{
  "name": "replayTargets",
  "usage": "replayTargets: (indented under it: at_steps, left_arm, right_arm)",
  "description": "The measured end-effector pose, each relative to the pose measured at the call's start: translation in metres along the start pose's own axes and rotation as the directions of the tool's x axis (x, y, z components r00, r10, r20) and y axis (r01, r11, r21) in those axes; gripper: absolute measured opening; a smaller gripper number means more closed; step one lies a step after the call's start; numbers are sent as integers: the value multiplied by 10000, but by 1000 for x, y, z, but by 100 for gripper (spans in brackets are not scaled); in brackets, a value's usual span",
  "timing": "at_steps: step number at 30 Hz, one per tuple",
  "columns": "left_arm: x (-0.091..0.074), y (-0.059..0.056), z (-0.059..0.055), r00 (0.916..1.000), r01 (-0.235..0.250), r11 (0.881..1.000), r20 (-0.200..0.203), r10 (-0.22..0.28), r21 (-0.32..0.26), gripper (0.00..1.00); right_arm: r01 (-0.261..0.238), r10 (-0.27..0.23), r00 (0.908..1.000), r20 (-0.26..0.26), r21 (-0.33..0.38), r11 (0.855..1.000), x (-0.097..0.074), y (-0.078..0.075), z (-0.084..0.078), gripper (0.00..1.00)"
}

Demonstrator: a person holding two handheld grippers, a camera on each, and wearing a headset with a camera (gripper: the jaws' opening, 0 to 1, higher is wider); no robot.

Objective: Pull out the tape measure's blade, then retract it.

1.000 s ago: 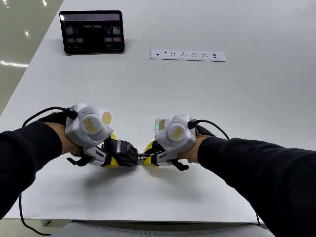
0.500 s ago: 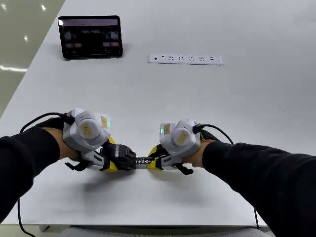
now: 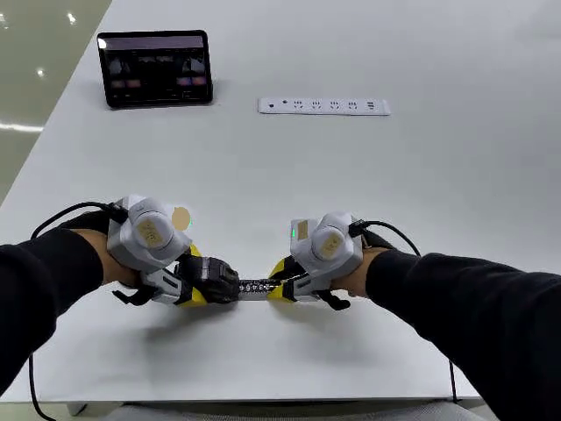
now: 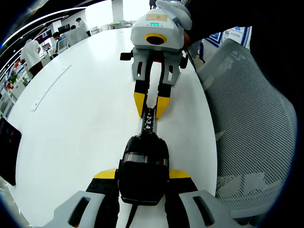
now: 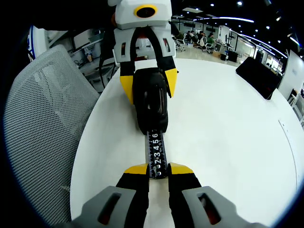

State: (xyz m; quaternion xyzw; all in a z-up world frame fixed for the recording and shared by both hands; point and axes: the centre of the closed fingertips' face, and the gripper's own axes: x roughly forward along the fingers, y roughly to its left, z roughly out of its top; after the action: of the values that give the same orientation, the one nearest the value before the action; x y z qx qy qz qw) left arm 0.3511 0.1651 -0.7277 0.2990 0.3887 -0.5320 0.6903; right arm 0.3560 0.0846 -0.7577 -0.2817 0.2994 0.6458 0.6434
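Workbench [image 3: 421,175]: the work sits near its front edge. My left gripper [image 4: 142,175] is clamped on the black tape measure case [image 5: 151,102], anchoring it against sliding. My right gripper [image 5: 157,169] is pinched on the blade [image 5: 155,149] tip for a straight pull. Short length out, numerals to 6 readable. Judgement: extension only begun.
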Motion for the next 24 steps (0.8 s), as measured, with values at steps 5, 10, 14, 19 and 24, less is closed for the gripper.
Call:
replayTargets:
  at_steps: [5, 10, 14, 19, 24]
  left_arm:
    - [0, 1, 0, 10000, -11, 10000, 25, 11, -10, 33]
    - [0, 0, 0, 10000, -20, 10000, 16, 20, 12, 33]
    - [0, 0, 0, 10000, -41, 10000, 19, 41, 36, 33]
    - [0, -1, 1, 10000, -60, 10000, 30, 60, 60, 33]
    - [-1, -2, 1, 10000, -75, 10000, 40, 75, 63, 33]
  right_arm:
    - [54, -54, 10000, 49, 132, 9999, -5, 0, -5, 10]
    - [91, -92, 9999, 60, 180, 9998, -9, 0, -10, 10]
    - [96, -96, 10000, 0, 135, 9999, -12, 0, -13, 10]
    - [118, -117, 9999, -58, 121, 9999, -15, -2, -17, 10]
    - [165, -164, 9999, -52, 229, 9996, -17, -1, -20, 10]
